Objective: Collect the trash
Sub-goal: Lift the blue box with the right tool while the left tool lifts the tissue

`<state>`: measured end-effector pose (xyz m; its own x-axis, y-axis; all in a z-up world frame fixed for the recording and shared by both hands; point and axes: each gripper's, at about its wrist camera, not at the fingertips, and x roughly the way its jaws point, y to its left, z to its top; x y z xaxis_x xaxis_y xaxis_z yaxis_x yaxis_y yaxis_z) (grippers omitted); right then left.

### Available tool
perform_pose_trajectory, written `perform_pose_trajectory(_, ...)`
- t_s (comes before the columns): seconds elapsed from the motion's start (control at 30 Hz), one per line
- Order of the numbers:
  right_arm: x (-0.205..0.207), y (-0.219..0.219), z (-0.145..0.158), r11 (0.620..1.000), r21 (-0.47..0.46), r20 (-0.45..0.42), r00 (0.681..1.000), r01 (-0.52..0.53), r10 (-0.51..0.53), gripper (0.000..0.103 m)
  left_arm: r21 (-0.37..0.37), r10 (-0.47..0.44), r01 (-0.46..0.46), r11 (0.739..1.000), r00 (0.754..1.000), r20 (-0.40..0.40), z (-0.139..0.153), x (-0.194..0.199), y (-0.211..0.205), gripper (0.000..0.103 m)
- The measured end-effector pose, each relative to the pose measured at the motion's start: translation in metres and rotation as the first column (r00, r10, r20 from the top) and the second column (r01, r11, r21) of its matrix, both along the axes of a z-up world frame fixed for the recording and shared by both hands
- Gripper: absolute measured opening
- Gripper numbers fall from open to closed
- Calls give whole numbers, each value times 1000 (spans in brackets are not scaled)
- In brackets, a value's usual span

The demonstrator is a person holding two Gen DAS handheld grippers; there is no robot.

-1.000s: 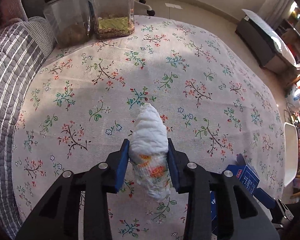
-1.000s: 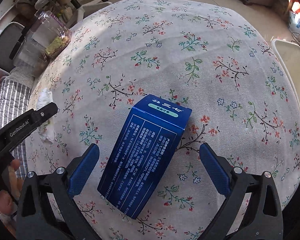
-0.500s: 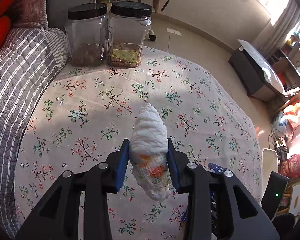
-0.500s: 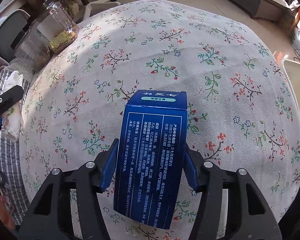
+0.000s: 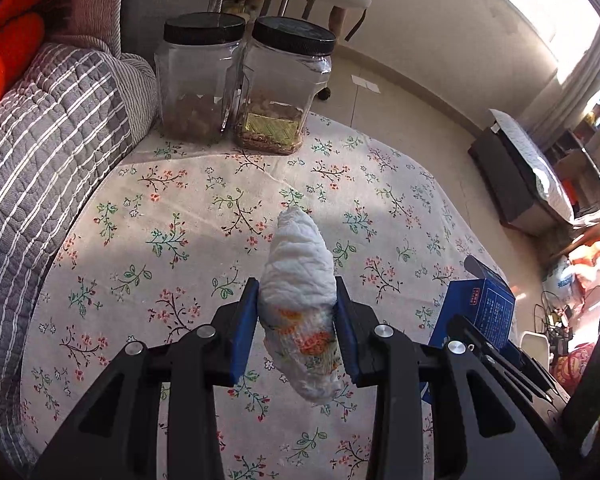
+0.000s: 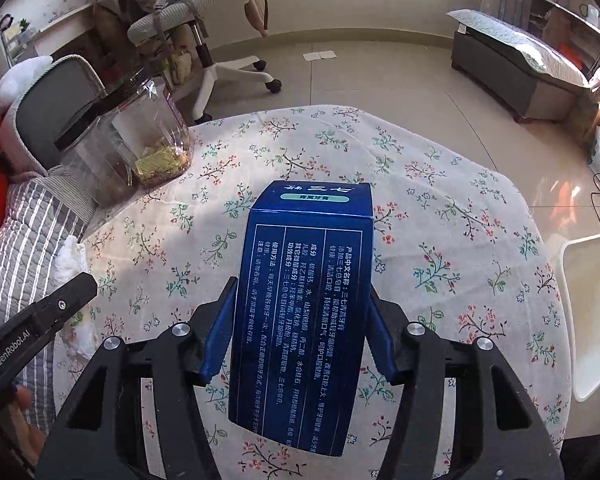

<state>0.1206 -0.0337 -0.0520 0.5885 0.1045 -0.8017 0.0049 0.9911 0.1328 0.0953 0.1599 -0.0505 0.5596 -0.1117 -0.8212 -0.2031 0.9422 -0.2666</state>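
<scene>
A bench (image 6: pixel 452 208) under a floral cloth is carrying two clear jars (image 5: pixel 284 92) at its far edge. Above it, the right tongs (image 6: pixel 300 320) are clamping a blue carton (image 6: pixel 300 308), and the left tongs (image 5: pixel 296 328) are pinching a crumpled white tissue (image 5: pixel 300 280).

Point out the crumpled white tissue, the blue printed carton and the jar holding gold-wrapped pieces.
Crumpled white tissue (image 5: pixel 298 276): left wrist view, its upper white bulge.
Blue printed carton (image 6: pixel 304 304): right wrist view, its text-covered face.
Clear black-lidded jar with gold-wrapped pieces (image 5: pixel 284 92): left wrist view, its clear wall.
</scene>
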Motion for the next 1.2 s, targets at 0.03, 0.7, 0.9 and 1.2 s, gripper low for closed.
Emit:
perform_pose_trajectory(0.03,1,0,6,1000,-9,38,999,-5,6,55,-1,10,-10,1000,1000,13,2,0,1,36)
perform_pose_trajectory(0.7,-29,-23,67,981,-196,473,877,16,80,55,108,40,-77,991,949,312,56,-14,-29,36)
perform_pose_trajectory(0.9,-42,-44,79,980,-194,529,846,46,65,55,136,10,-65,989,928,373,68,-24,-45,36)
perform_pose_trajectory(1.2,-61,-83,103,977,-187,610,791,100,35,55,151,-70,8,989,907,415,89,-34,-83,36)
